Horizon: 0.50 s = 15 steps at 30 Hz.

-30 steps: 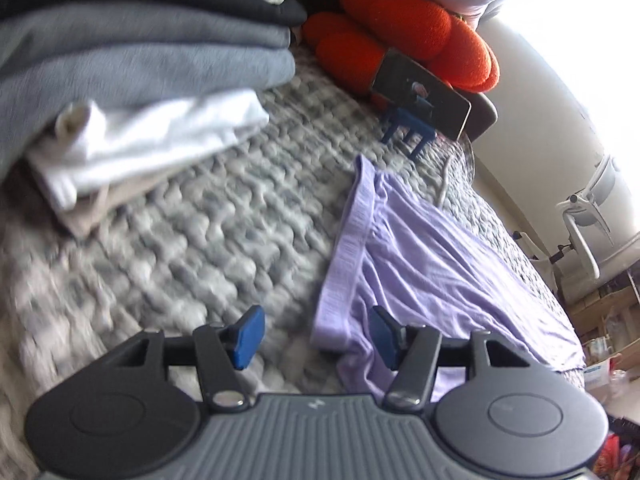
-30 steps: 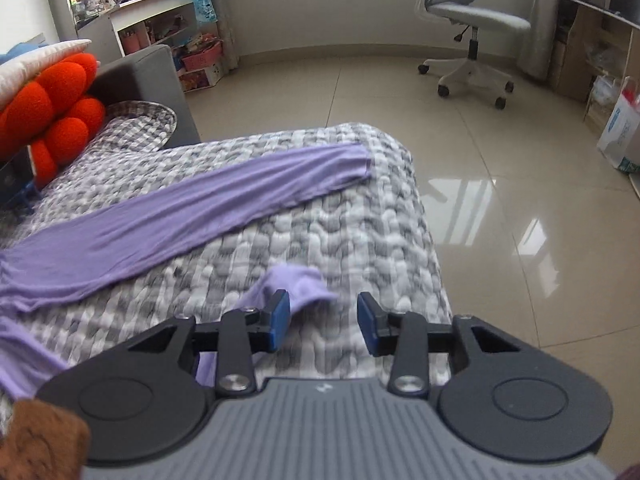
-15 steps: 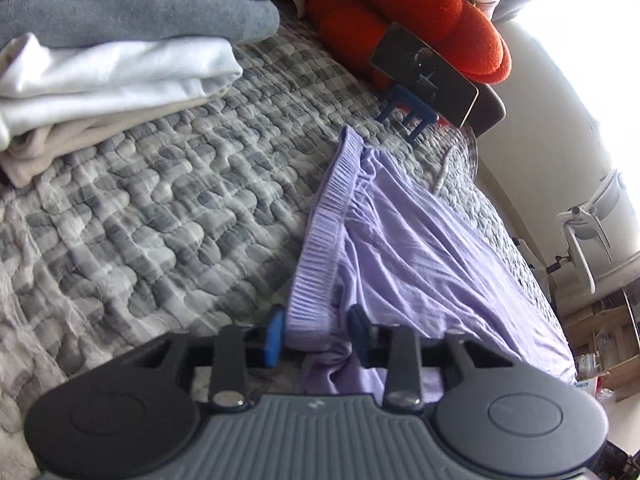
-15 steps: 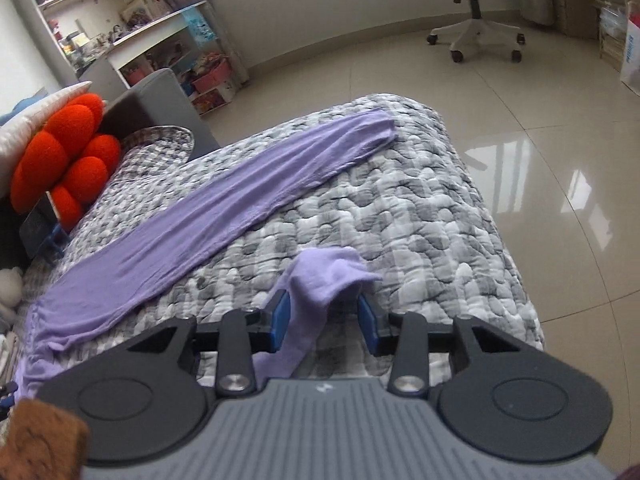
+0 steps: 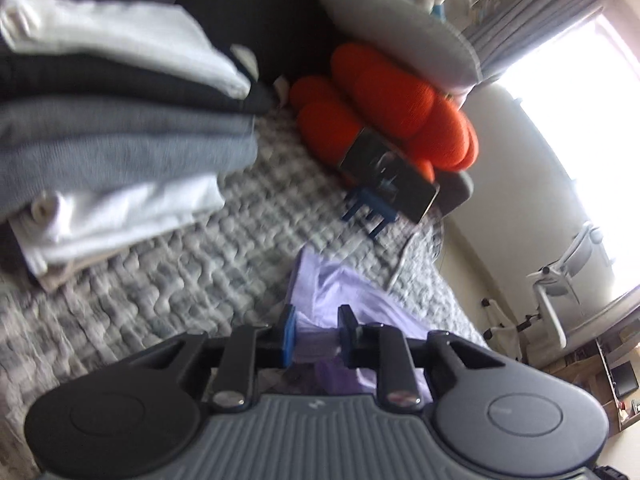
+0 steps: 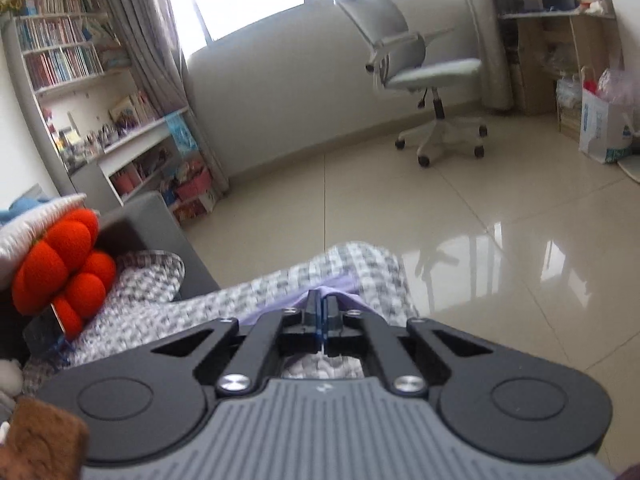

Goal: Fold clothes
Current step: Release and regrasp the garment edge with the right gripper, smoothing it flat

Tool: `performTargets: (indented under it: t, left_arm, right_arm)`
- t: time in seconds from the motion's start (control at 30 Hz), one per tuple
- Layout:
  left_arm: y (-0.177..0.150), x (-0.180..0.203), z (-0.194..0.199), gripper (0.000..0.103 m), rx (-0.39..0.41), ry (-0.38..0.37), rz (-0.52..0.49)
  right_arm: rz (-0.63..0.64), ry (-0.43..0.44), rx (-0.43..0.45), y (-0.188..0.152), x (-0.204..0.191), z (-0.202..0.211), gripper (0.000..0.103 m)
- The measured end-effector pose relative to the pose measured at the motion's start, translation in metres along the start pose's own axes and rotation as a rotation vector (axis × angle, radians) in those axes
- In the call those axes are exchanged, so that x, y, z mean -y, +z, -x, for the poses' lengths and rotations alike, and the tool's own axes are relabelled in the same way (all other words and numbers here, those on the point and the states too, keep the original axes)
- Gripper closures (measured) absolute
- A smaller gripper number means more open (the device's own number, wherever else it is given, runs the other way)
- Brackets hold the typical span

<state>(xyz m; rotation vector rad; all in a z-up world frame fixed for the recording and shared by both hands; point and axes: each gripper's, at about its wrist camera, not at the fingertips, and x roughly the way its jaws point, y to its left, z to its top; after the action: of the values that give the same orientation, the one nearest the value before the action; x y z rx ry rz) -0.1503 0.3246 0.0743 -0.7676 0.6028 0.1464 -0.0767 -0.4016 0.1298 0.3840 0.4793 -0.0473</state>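
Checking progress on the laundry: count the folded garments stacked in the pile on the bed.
5 visible in the pile, left wrist view, top to bottom: white, dark, grey, grey, white. A beige edge beneath may be another.

Not much room is left on the far side of the bed: in the left wrist view a tall stack of folded clothes (image 5: 116, 128) is parked at 10 o'clock, and the orange cushion (image 5: 384, 108) with the phone on its blue stand (image 5: 390, 178) blocks 1 o'clock. Between them an open lane of grey quilt (image 5: 180, 280) is left, running from 9 toward 12. The purple garment (image 5: 348, 292) is spread at 3 o'clock along the bed edge. From the right wrist view, the floor (image 6: 460, 220) past the bed's end is wide open from 12 to 3, with only an office chair (image 6: 420, 68) well back at 1 and a paper bag (image 6: 600, 124) at 2.
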Motion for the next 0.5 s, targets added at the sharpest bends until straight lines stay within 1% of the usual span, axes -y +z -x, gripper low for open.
performTargets:
  t: [0.07,0.13,0.2,0.3,0.37,0.47,0.5]
  left_arm:
    - [-0.007,-0.002,0.006,0.081,-0.013,-0.006,-0.013]
    - [-0.018,-0.011,0.007,0.081,-0.042,-0.004,-0.019]
    - [-0.029,-0.023,0.003,0.081,-0.081,0.015,-0.019]
    - [-0.041,-0.041,-0.004,0.081,-0.123,0.041,0.011]
    - [-0.043,-0.048,-0.004,0.081,-0.132,0.054,0.012]
    - [-0.043,-0.046,-0.004,0.081,-0.126,0.063,-0.015]
    - [-0.043,-0.045,-0.004,0.081,-0.125,0.064,-0.024]
  right_arm:
    - [0.003,-0.012,0.035,0.002,0.001,0.02,0.103]
    - [0.018,-0.041,0.025,-0.01,0.006,0.029,0.103]
    - [0.024,-0.079,-0.032,-0.034,0.02,0.026,0.103]
    - [-0.023,-0.116,-0.131,-0.073,0.049,0.015,0.103]
    - [-0.053,-0.14,-0.172,-0.094,0.062,0.01,0.103]
    - [-0.082,-0.144,-0.189,-0.107,0.07,0.006,0.103]
    - [-0.078,-0.14,-0.182,-0.104,0.069,0.008,0.103]
